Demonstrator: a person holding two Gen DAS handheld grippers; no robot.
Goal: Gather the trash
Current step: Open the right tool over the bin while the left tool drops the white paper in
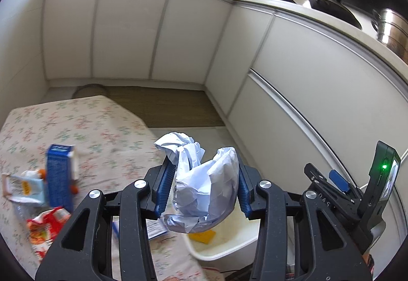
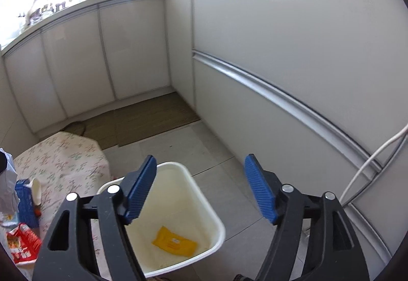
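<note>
My left gripper [image 1: 202,182] is shut on a crumpled ball of white paper [image 1: 204,186] and holds it above the near edge of the white trash bin [image 1: 229,249]. A yellow packet [image 1: 202,236] lies in the bin. My right gripper [image 2: 200,186] is open and empty, above the same bin [image 2: 199,194], with the yellow packet [image 2: 174,245] on its bottom. On the flowered table [image 1: 76,125] lie a blue carton [image 1: 60,176], a red wrapper [image 1: 47,228] and a pale wrapper [image 1: 21,188]. The carton [image 2: 24,200] and red wrapper [image 2: 21,245] show at the right wrist view's left edge.
White kitchen cabinets [image 1: 158,33] run around the corner, with pans and a pot [image 1: 392,31] on the counter. A woven mat [image 2: 142,117] lies on the grey tile floor. A white cable [image 2: 369,161] hangs at right. The other gripper's body [image 1: 357,194] is at right.
</note>
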